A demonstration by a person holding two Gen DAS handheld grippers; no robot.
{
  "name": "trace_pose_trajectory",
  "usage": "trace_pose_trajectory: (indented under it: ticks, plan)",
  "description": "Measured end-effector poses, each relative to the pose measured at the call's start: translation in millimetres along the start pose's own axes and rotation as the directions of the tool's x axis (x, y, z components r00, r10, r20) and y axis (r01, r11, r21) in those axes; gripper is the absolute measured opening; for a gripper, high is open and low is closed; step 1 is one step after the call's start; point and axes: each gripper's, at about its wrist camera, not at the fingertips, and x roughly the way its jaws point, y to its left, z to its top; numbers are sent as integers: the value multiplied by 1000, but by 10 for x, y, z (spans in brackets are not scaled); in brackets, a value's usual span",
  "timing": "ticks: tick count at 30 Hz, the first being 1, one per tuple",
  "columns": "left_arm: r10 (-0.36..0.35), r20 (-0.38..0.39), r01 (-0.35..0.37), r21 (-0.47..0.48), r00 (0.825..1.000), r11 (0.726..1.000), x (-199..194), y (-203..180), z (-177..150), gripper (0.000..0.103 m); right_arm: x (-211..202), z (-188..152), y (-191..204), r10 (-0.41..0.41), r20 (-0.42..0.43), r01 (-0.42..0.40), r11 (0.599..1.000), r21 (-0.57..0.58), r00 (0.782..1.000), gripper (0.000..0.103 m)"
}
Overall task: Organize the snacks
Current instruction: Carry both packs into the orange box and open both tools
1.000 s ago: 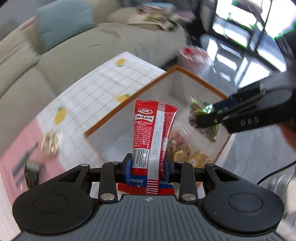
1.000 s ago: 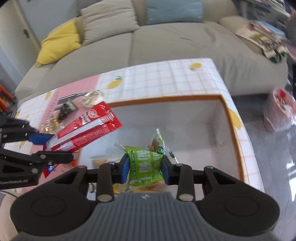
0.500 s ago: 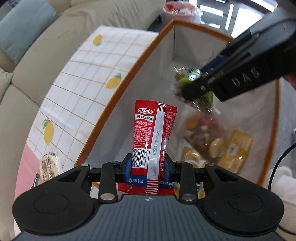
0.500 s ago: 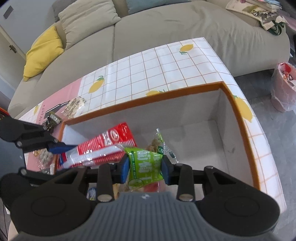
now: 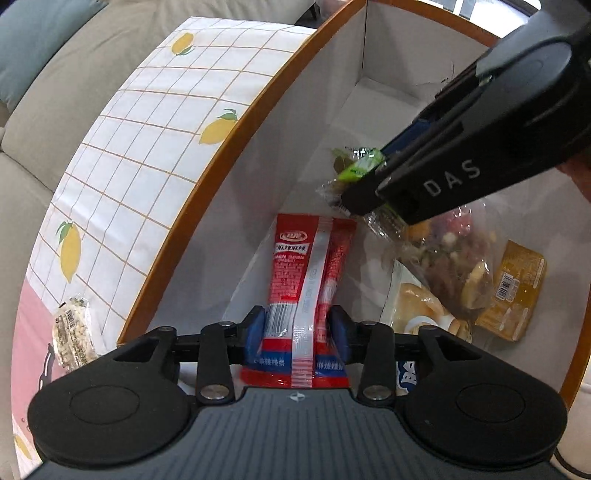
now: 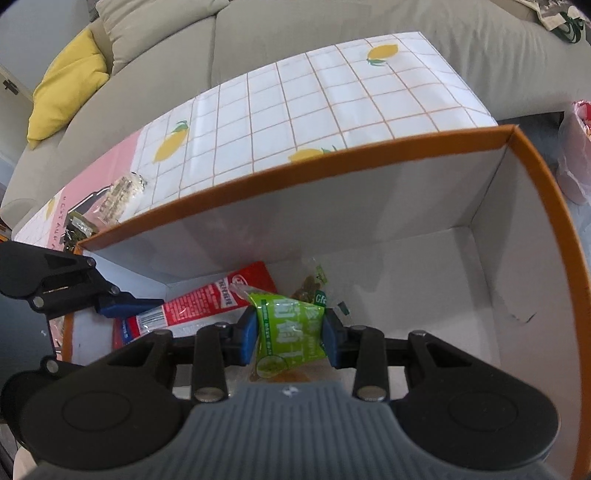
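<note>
My left gripper (image 5: 297, 326) is shut on a red snack packet (image 5: 308, 266) and holds it inside the orange-rimmed white box (image 5: 258, 107), near its left wall. My right gripper (image 6: 290, 334) is shut on a green snack packet (image 6: 290, 332), also inside the box (image 6: 369, 155). In the left wrist view the right gripper (image 5: 364, 184) comes in from the right with the green packet (image 5: 360, 166) above other snacks. In the right wrist view the red packet (image 6: 207, 299) lies to the left, held by the left gripper (image 6: 122, 304).
A clear bag of mixed snacks (image 5: 454, 258), a yellow packet (image 5: 513, 295) and a bread packet (image 5: 417, 306) lie in the box. Loose snacks (image 5: 72, 339) (image 6: 118, 195) lie on the lemon-print tablecloth (image 6: 314, 99). A sofa (image 6: 332, 33) stands behind; a bin bag (image 6: 576, 155) at right.
Both grippers have moved lower into the box with their packets. The box walls now fill more of both views.
</note>
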Motion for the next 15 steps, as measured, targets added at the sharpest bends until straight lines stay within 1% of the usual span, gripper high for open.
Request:
trace_pose_trajectory:
  ticks: [1, 3, 5, 9, 11, 15]
  plan:
    - [-7, 3, 7, 2, 1000, 1000, 5, 22, 2, 52, 13, 1, -3, 1, -3, -1, 1000, 4, 1000, 36]
    - [-11, 16, 11, 8, 1000, 1000, -32, 33, -3, 62, 35, -6, -1, 1, -11, -1, 1000, 11, 1000, 36]
    - [-7, 36, 7, 7, 999, 1000, -109, 33, -17, 65, 69, -9, 3, -3, -23, 3, 1000, 19, 1000, 38]
    - [-4, 75, 6, -28, 997, 1000, -326, 74, -60, 65, 100, -20, -13, 10, -36, -8, 998, 58, 999, 39]
    - [1, 94, 5, -57, 996, 998, -456, 99, -102, 65, 82, -24, -17, 20, -34, -18, 997, 75, 999, 44]
    - [16, 117, -2, -116, 993, 993, -697, 153, -200, 65, -1, -21, 27, 4, -26, -2, 998, 68, 1000, 44]
